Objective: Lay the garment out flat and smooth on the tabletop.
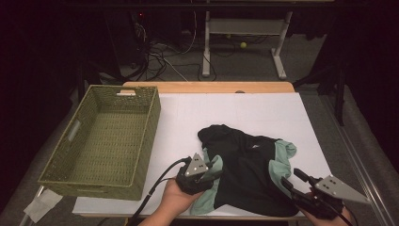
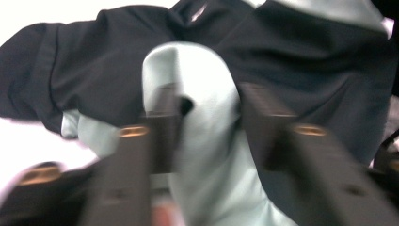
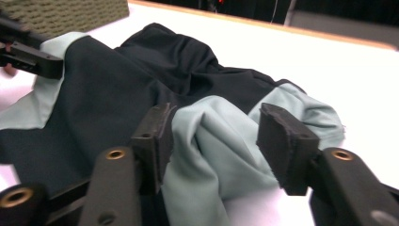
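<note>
Two handheld grippers at a crumpled black and mint-green garment on the white worktop.

A green woven basket (image 1: 101, 141) stands at the worktop's (image 1: 244, 110) left, beside the garment (image 1: 244, 165). The left gripper (image 1: 203, 175) has its jaws clenched on a mint-green fold at the garment's left edge. The right gripper (image 1: 288, 178), at the garment's right edge, has released jaws straddling a mint-green fold without pressing it.
</note>
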A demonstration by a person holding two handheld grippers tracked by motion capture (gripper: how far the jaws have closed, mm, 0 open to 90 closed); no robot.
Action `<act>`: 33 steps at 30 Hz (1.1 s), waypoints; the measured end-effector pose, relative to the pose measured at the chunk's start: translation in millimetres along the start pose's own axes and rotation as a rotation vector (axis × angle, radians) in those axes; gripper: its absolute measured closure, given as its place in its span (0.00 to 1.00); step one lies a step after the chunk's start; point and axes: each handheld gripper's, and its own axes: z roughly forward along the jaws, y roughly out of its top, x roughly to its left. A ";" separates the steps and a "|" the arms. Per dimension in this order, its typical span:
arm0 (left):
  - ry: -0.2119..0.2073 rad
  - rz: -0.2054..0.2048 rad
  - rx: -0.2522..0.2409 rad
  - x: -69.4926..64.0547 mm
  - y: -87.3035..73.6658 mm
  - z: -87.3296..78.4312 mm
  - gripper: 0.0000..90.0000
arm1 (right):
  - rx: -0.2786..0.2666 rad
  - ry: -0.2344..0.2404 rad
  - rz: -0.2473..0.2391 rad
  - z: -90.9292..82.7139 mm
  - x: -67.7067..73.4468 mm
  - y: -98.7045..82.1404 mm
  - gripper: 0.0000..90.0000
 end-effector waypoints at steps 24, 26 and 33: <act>-0.098 -0.053 0.024 -39.3 -57.0 -55.8 0.89 | 0.095 -0.021 -0.068 -30.4 15.1 -40.0 0.94; -0.108 -0.048 0.016 -43.8 -60.2 -61.9 0.89 | 0.082 -0.020 -0.062 -45.1 19.1 -46.1 0.94; -0.093 -0.071 -0.020 -40.6 -59.3 -71.1 0.67 | 0.056 0.013 -0.035 -57.5 26.5 -50.6 0.72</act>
